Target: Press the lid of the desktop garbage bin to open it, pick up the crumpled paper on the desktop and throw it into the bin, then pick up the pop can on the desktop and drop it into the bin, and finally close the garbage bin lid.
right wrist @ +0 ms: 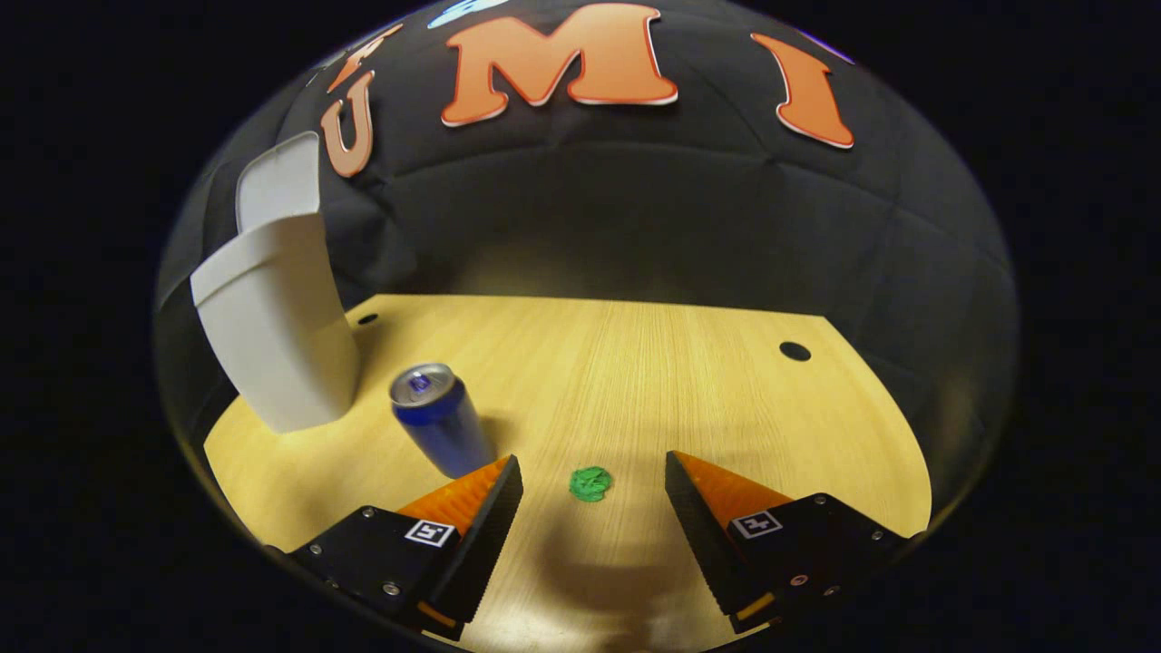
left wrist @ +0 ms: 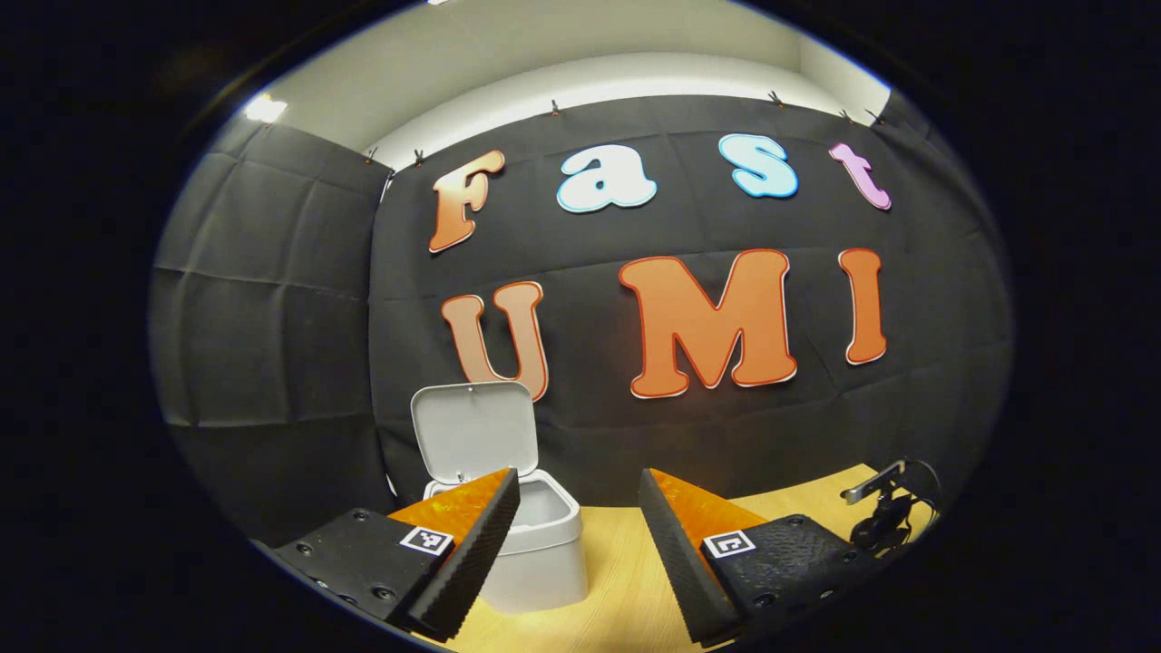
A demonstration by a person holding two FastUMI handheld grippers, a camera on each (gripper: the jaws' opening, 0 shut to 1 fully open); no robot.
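The desktop garbage bin is seen standing on the wooden desktop with its lid swung up and held upright at the back edge, the bin's mouth left open. In the left gripper view, the left gripper is held above the desktop with its fingers spread wide and nothing between them; one fingertip is lined up in front of the bin's rim, though whether it is touching cannot be told. Part of another device is glimpsed well to the far side of the bin, at the desktop's edge.

In the right gripper view, the right gripper is held over the desktop, its fingers likewise spread apart and empty. The crumpled paper, a small green ball, is shown lying on the wood between those open fingers, well apart from the bin. The pop can, blue with a silver top, is seen standing upright just beside the bin, between the bin and the paper. Two round holes are set into the desktop, one close by the bin and one far across from it.
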